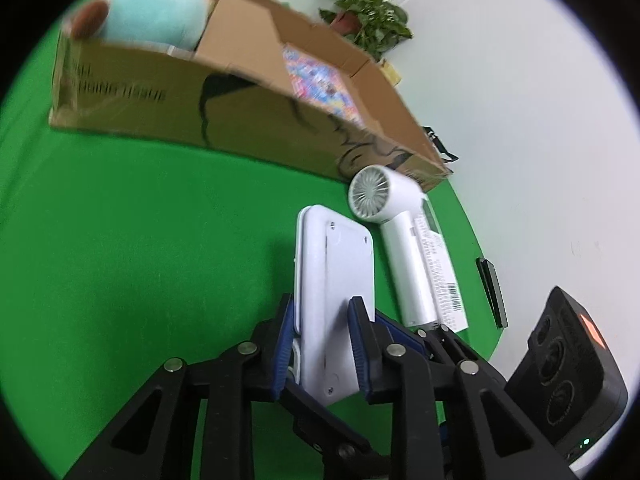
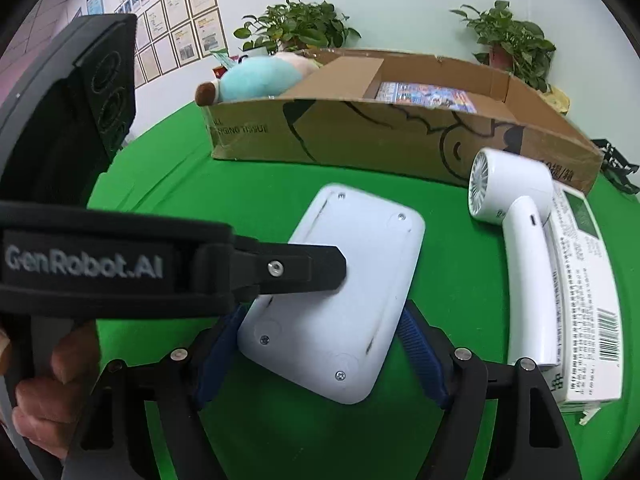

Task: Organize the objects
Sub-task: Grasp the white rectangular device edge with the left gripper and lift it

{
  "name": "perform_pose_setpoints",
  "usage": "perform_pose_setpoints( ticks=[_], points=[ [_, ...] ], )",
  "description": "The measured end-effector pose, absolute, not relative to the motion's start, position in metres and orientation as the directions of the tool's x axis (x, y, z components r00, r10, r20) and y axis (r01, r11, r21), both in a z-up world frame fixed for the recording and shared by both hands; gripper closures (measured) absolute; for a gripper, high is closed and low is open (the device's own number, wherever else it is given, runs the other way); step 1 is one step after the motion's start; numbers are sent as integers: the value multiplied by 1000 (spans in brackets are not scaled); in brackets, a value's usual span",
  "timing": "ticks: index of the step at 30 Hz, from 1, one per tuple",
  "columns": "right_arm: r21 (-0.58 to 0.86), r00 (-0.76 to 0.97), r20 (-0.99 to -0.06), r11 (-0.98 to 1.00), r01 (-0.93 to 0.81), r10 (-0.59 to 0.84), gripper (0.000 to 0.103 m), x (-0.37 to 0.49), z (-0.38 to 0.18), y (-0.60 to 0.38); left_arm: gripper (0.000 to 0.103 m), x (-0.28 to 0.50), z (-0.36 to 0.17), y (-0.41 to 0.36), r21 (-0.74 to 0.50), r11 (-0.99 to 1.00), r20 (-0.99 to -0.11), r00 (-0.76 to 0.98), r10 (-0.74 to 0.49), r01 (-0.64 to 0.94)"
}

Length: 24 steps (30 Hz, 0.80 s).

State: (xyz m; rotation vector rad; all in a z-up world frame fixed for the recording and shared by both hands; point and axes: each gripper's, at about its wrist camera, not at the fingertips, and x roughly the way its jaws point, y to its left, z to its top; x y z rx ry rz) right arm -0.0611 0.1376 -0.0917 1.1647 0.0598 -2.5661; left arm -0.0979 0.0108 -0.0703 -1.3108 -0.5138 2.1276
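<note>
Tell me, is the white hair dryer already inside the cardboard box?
No. The hair dryer lies on the green cloth in front of the cardboard box, beside a white carton.

White flat rectangular device: rounded corners, screwed underside up, tilted off green cloth. White handheld fan: lying beside it, round grille facing outward. Printed white carton: flat, touching fan. Open cardboard box: behind; holds blue plush toy, colourful booklet.
</note>
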Motion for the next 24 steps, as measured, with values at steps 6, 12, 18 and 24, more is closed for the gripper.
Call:
perform_pose_setpoints(
  ticks=[6, 12, 18, 24],
  points=[
    [89, -672, -692, -955, 283, -264, 35, -59, -65, 146, 82, -94, -41, 20, -577, -741, -644, -368, 671, -344],
    [81, -711, -656, -960, 268, -254, 37, -67, -42, 162, 82, -104, -20, 38, -546, -741, -624, -401, 671, -392],
    [86, -742, -624, -966, 244, -243, 37, -88, -17, 177, 82, -113, 6, 56, -507, -745, -609, -432, 665, -433],
    [78, -769, -596, -969, 232, -232, 37, -120, 15, 190, 82, -124, 35, 60, -491, -741, -593, -447, 669, -458]
  ],
)
